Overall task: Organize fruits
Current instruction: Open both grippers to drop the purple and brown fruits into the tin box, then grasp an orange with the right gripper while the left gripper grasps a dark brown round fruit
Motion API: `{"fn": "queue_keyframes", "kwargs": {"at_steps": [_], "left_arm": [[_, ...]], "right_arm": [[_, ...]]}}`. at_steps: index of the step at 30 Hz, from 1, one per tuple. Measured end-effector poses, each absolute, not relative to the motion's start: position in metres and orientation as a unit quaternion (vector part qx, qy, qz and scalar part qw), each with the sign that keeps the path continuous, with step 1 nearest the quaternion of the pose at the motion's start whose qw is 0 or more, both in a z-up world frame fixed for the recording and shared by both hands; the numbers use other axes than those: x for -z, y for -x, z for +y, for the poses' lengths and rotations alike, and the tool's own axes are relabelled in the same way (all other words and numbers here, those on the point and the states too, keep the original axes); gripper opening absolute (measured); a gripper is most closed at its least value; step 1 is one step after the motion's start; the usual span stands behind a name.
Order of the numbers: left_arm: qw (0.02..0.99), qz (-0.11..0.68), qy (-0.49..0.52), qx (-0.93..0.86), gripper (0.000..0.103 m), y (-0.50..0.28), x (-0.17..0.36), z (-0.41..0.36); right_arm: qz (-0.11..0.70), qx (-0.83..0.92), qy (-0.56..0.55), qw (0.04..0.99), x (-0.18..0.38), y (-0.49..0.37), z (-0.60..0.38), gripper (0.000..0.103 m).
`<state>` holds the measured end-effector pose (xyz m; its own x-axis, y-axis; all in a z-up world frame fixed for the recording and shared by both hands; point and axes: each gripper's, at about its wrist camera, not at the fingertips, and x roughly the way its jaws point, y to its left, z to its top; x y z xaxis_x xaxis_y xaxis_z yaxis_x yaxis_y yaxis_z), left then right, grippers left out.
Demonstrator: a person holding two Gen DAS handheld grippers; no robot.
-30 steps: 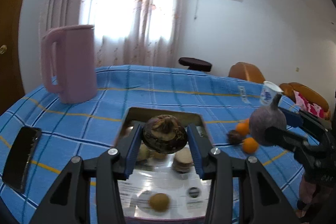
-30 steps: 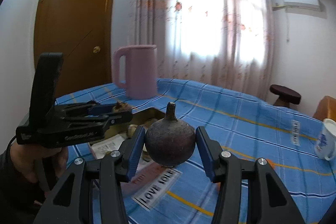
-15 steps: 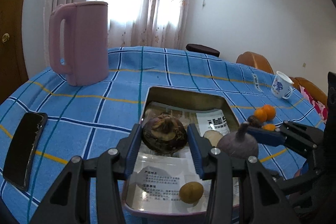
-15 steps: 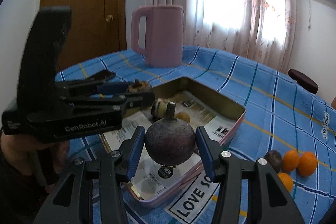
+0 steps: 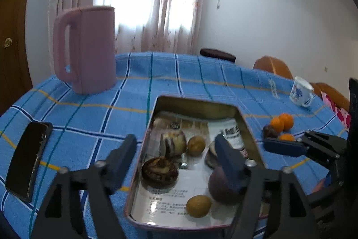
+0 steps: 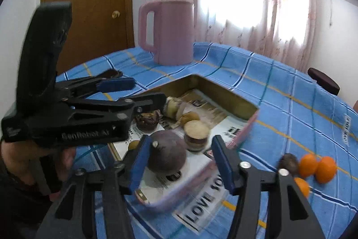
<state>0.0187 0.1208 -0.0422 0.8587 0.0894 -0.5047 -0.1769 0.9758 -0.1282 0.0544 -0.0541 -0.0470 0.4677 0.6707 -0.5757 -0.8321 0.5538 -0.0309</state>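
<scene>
The metal tray sits on the blue checked tablecloth. My left gripper hangs over the tray's left side, jaws opening, with nothing pressed between the pads. The brown capped fruit lies below it on the tray floor. My right gripper is over the tray's near corner, jaws also opening. The purple round fruit rests in the tray between its fingers, close to the left pad and clear of the right one.
Small yellow-brown fruits and a cut round piece also lie in the tray. Three oranges and a dark fruit sit on the cloth to the right. A pink jug, a phone and a cup stand around.
Both grippers came down over the tray and spread their jaws. The brown fruit and the purple fruit, gripped before, now lie loose on the tray floor.
</scene>
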Motion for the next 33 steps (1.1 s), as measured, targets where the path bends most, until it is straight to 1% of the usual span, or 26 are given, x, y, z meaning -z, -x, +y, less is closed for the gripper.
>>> {"fn": "queue_keyframes", "kwargs": {"at_steps": [6, 9, 14, 20, 21, 22, 23, 28, 33], "left_arm": [[0.967, 0.240, 0.079, -0.040, 0.078, -0.021, 0.030, 0.094], [0.968, 0.241, 0.071, -0.021, 0.084, -0.027, 0.027, 0.074], [0.968, 0.245, 0.050, 0.006, 0.085, -0.039, 0.024, 0.043], [0.967, 0.253, 0.031, 0.024, 0.085, -0.050, 0.024, 0.018], [0.966, 0.254, 0.028, 0.025, 0.085, -0.052, 0.024, 0.016], [0.966, 0.255, 0.027, 0.027, 0.085, -0.054, 0.024, 0.014], [0.966, 0.257, 0.025, 0.029, 0.085, -0.056, 0.025, 0.011], [0.961, 0.273, 0.011, 0.038, 0.085, -0.068, 0.030, -0.003], [0.956, 0.288, -0.002, 0.050, 0.085, -0.082, 0.033, -0.022]], "right_arm": [[0.256, -0.363, 0.145, 0.884, 0.034, -0.078, -0.117, 0.060], [0.277, -0.314, 0.138, 0.897, 0.040, -0.098, -0.138, 0.060], [0.319, -0.286, 0.133, 0.894, 0.056, -0.124, -0.143, 0.060], [0.364, -0.297, 0.128, 0.873, 0.074, -0.139, -0.134, 0.060], [0.371, -0.301, 0.125, 0.870, 0.076, -0.140, -0.135, 0.058], [0.378, -0.301, 0.123, 0.867, 0.078, -0.143, -0.134, 0.048], [0.387, -0.303, 0.123, 0.862, 0.081, -0.145, -0.134, 0.042], [0.367, -0.301, 0.102, 0.874, 0.076, -0.141, -0.151, 0.040], [0.344, -0.251, 0.098, 0.900, 0.067, -0.149, -0.177, 0.040]]}}
